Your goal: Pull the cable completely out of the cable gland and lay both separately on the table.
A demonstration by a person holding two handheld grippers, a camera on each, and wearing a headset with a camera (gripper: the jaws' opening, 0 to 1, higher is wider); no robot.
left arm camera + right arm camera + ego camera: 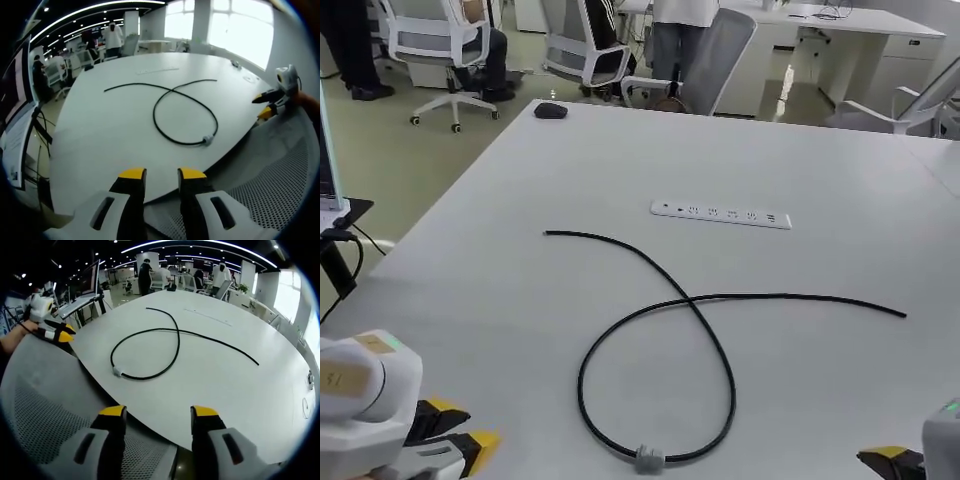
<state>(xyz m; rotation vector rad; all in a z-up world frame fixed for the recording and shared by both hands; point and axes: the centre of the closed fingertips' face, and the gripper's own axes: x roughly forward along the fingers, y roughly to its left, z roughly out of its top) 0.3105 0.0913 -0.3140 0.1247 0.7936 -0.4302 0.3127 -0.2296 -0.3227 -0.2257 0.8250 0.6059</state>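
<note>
gland (pixel 649 459) seemingly threaded on looped cable (pixel 720 297)

You're in a big open-plan office: your wide white table (pixel 520 300) carries a power strip (pixel 720 214) and a computer mouse (pixel 550 111), and white swivel chairs (pixel 440 45) on castors stand around it. Beyond it are rows of white desks (pixel 840 30), a monitor (pixel 20 85) at the table's edge and people (pixel 146 275) standing among the workstations. Long curved light strips (pixel 100 7) run across the dark ceiling, and tall windows (pixel 235 25) line one wall.
</note>
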